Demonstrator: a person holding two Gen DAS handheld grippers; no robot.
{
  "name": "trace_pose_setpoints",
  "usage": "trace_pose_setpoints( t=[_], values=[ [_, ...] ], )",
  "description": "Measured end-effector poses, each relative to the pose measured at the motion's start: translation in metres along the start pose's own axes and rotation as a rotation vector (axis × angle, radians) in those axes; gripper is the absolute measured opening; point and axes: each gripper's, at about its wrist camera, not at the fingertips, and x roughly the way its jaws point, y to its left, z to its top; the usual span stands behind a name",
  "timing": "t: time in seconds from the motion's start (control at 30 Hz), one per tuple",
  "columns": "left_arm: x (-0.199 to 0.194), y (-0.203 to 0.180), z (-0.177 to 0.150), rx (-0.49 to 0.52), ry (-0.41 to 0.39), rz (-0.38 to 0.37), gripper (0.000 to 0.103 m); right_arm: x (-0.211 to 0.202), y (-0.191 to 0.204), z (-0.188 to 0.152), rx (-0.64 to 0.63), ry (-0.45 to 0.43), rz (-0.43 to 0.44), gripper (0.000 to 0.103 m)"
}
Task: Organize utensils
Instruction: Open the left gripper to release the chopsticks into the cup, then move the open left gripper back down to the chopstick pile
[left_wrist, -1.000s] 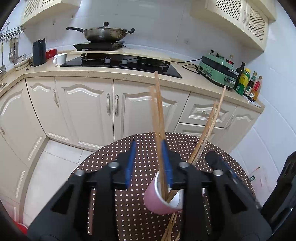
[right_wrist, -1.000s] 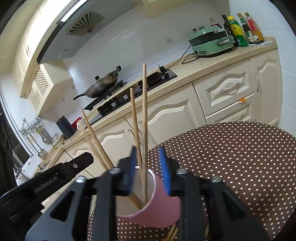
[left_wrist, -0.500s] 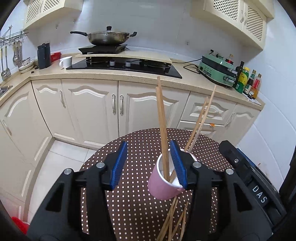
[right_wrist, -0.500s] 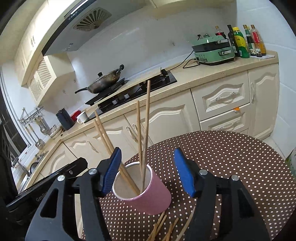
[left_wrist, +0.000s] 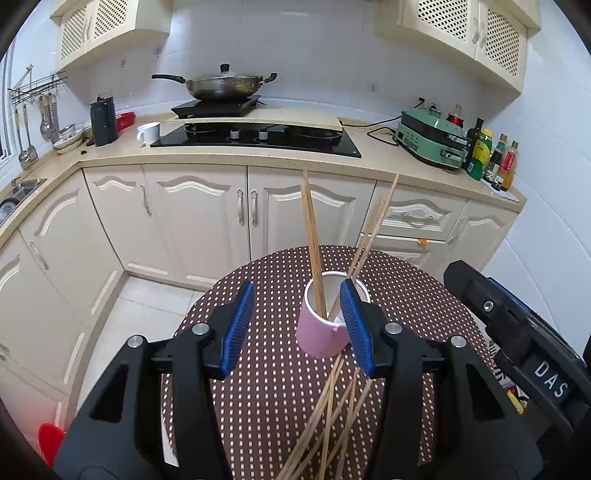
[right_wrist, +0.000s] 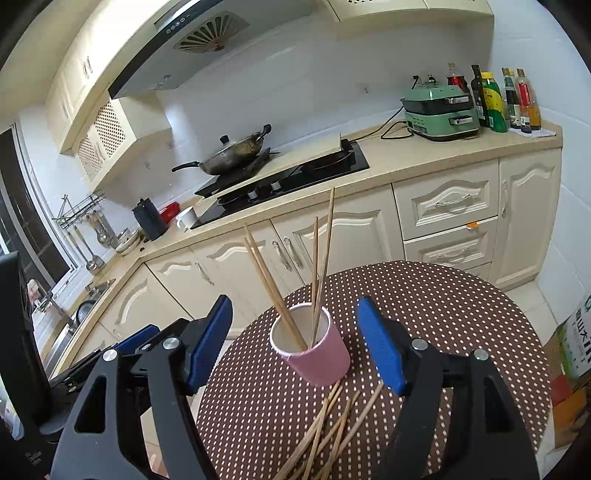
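A pink paper cup stands on the round brown dotted table. Several wooden chopsticks stand upright in it. Several more chopsticks lie loose on the table in front of the cup. My left gripper is open and empty, just short of the cup. My right gripper is open and empty, with the cup beyond its blue pads. The right gripper's body shows at the right in the left wrist view.
Cream kitchen cabinets and a counter with a black hob, a wok, a white mug, a green appliance and bottles lie beyond the table. A box stands on the floor at right.
Both grippers let go of the chopsticks in the cup, opened wide and drew back and up from the cup. The released chopsticks now lean in the cup.
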Motion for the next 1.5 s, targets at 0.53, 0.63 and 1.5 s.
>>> trace_pose_setpoints(
  t=[0.53, 0.63, 1.5],
  values=[
    [-0.076, -0.012, -0.021, 0.016, 0.049, 0.002, 0.055, -0.065, -0.006, -0.008, 0.029, 0.071, -0.073, 0.090],
    [-0.075, -0.011, -0.029, 0.017, 0.082, -0.010, 0.055, -0.069, -0.009, -0.018, 0.047, 0.089, -0.095, 0.090],
    [0.047, 0.030, -0.099, 0.167, 0.453, -0.188, 0.055, 0.029, -0.023, -0.130, 0.164, 0.467, -0.213, 0.053]
  ],
)
